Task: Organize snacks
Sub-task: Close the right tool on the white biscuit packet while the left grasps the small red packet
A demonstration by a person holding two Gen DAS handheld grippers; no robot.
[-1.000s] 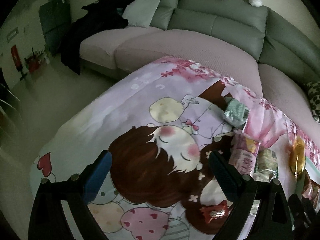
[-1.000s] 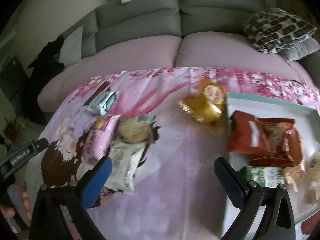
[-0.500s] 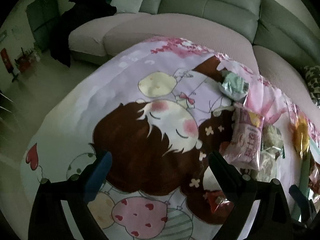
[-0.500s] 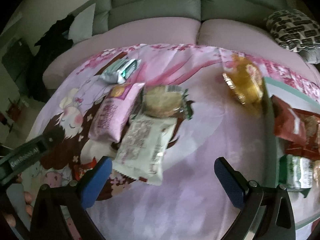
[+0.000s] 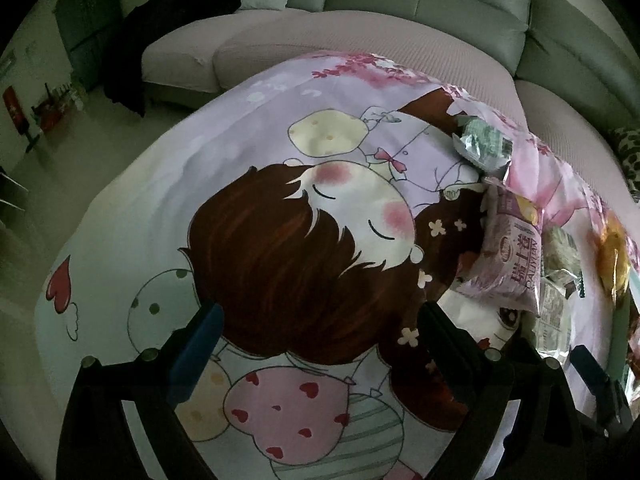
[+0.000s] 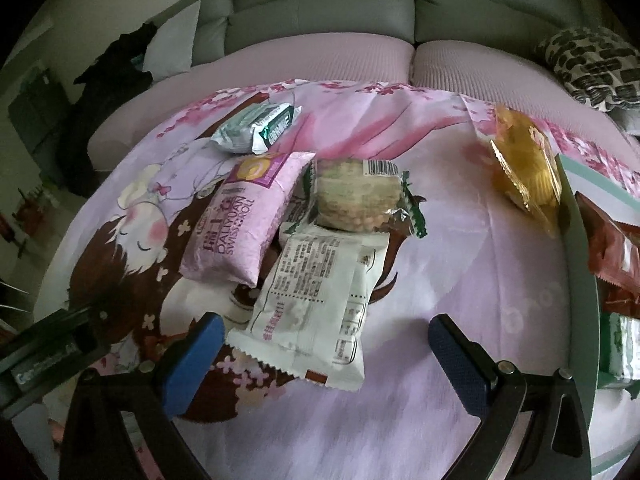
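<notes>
Across the cartoon-printed cloth [image 6: 460, 248] that covers my worktop, the loose snacks lie in a crowded heap, and that heap is where I expect trouble. Both my tongs are spread wide and carry nothing: the right tongs [image 6: 320, 344] hover low over the near end of the white packet [image 6: 316, 300], while the left tongs [image 5: 320, 334] hang over bare cloth, well apart from any snack. The tray [image 6: 580, 264] at my right already holds a red packet [image 6: 616, 248] and a green one below it, so I judge the job partly done, with the heap left to move. The white packet lies partly over the pink Swiss roll bag [image 6: 244, 216] and touches the round biscuit pack [image 6: 356, 196]. If I close carelessly I could pinch two wrappers at once, or drag a neighbour across the cloth. The cloth itself is soft and may bunch between the tips and spoil the grip. The puffed wrappers look slippery, so a shallow bite on a crimped edge may let go on the way to the tray. The gold packet [image 6: 524, 160] leans against the tray's rim and a passing swing might knock it. The small silver-green pack [image 6: 256, 130] sits alone farther back, the easiest pick.
</notes>
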